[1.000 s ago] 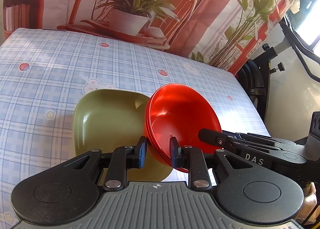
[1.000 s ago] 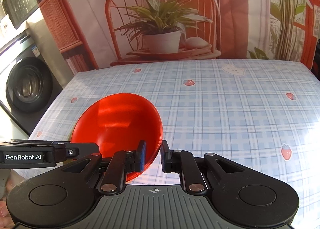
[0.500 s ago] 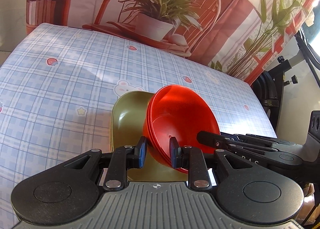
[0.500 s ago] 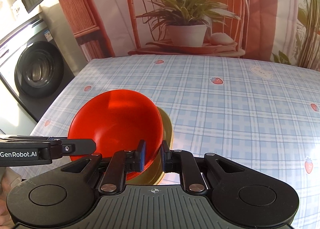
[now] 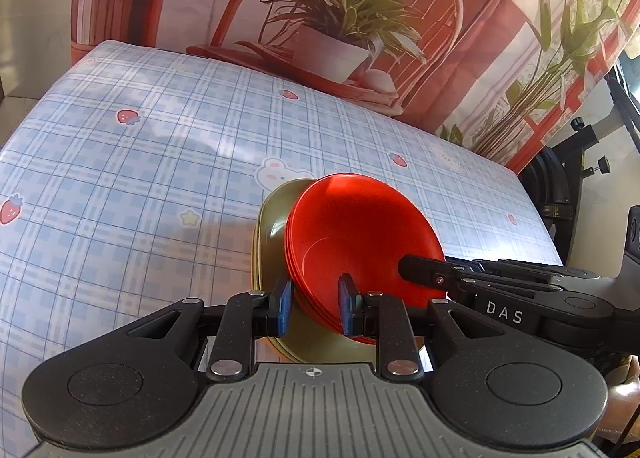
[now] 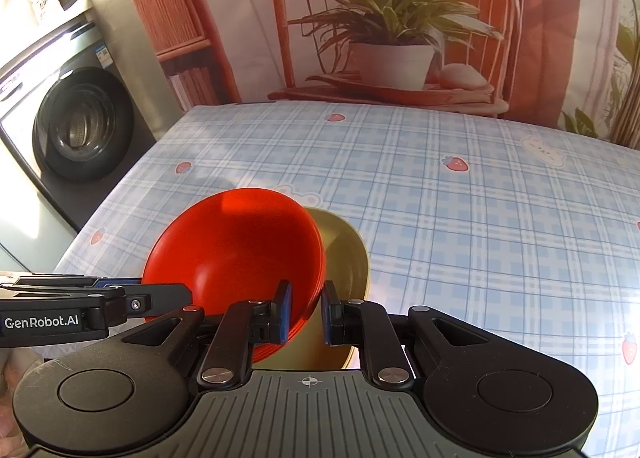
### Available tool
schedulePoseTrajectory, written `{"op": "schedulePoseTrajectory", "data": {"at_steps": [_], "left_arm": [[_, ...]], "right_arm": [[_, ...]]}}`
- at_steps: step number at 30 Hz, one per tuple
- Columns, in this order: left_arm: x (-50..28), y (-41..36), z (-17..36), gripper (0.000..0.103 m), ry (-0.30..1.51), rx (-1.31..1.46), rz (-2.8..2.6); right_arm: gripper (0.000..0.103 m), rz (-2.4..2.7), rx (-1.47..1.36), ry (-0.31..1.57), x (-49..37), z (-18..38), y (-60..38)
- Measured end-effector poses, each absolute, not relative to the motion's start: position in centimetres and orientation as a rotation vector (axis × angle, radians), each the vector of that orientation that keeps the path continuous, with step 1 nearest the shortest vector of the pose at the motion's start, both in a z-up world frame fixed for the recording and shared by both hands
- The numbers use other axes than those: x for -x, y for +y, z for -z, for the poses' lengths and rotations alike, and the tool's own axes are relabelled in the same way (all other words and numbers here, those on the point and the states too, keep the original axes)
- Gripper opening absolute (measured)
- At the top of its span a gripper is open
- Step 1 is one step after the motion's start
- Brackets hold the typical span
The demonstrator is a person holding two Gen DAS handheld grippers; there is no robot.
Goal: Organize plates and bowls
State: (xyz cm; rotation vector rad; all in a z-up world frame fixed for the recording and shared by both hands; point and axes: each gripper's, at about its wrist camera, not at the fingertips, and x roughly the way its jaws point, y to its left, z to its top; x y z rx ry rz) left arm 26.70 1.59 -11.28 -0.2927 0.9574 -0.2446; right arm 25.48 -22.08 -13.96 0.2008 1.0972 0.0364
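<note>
Left tool (image 5: 315,308): I have it clamped on the near rim of the red bowls (image 5: 360,234), one pad inside, one outside.
Right tool (image 6: 307,312): clamped on the opposite rim of the same stack.
Red bowls: nested stack, tilted, carried between my two tools above the olive plate (image 5: 272,230).
Olive plate: lies on the tabletop (image 5: 140,186), showing at 9 o'clock of the bowls in the left view and at 3 o'clock in the right view.

bowls over a plate on the table
the stacked bowls (image 5: 360,234) sit above the plate (image 5: 272,226), which lies on the table (image 5: 140,178); a washing machine (image 6: 76,118) stands left of the table.
</note>
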Motion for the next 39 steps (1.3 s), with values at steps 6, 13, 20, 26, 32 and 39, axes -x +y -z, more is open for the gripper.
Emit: {"op": "schedulePoseTrajectory", "data": {"at_steps": [6, 13, 20, 26, 32, 39], "left_arm": [[-26.7, 1.4, 11.5, 0.025, 0.953, 0.280, 0.245], [-26.3, 1.2, 11.3, 0.025, 0.923, 0.260, 0.236], [-26.0, 1.0, 10.9, 0.025, 0.889, 0.221, 0.226], [-25.6, 1.1, 10.0, 0.025, 0.844, 0.177, 0.191], [-24.5, 1.2, 7.9, 0.025, 0.776, 0.135, 0.161], [-22.8, 0.9, 5.7, 0.026, 0.734, 0.107, 0.144]], "right_arm": [[0.014, -0.029, -0.183, 1.102, -25.2, 14.2, -21.8], [0.014, -0.027, -0.142, 1.097, -24.8, 14.3, -21.5], [0.014, -0.023, -0.107, 1.082, -24.5, 14.2, -21.1], [0.019, -0.003, -0.083, 1.062, -23.9, 13.9, -20.8], [0.023, 0.011, -0.073, 0.999, -23.2, 12.3, -20.9], [0.030, 0.045, -0.089, 0.930, -21.7, 9.5, -21.3]]}}
